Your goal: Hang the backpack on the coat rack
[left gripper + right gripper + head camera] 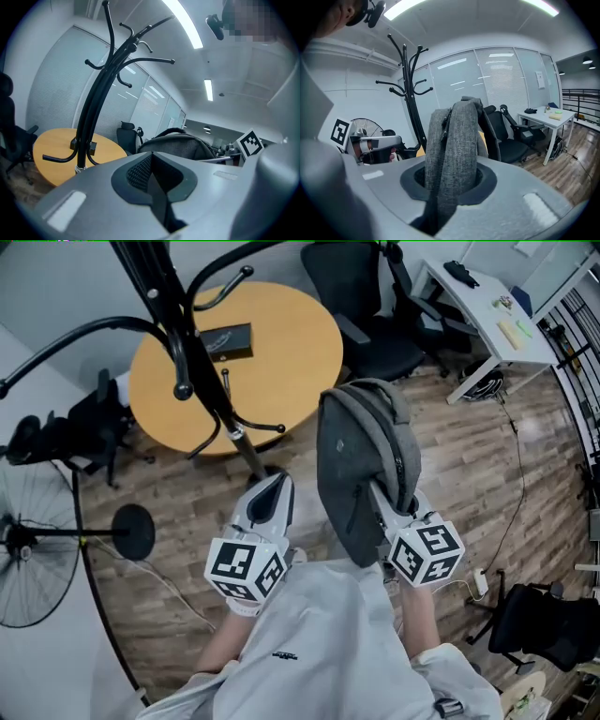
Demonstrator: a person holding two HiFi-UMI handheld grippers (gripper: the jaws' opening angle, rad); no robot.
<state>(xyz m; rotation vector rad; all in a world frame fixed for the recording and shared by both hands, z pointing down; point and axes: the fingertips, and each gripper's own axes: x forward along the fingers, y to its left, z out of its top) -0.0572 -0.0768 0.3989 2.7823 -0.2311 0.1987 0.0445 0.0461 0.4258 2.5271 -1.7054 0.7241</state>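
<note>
The grey backpack (361, 460) hangs in the air in front of me. My right gripper (380, 498) is shut on its grey strap (452, 140), which fills the jaws in the right gripper view; the gripper (450, 180) points towards the black coat rack (410, 93). In the head view the coat rack (202, 371) stands at the upper left, its pole leaning over the round table. My left gripper (272, 486) hovers left of the backpack, near the rack's foot. In the left gripper view it (151, 164) is shut with nothing in it, and the rack's hooks (126, 51) rise ahead.
A round wooden table (291, 343) with a dark box stands behind the rack. Black office chairs (380, 320) and a white desk (487, 310) are at the upper right. A floor fan (33, 540) stands at the left. Cables run across the wood floor (511, 512).
</note>
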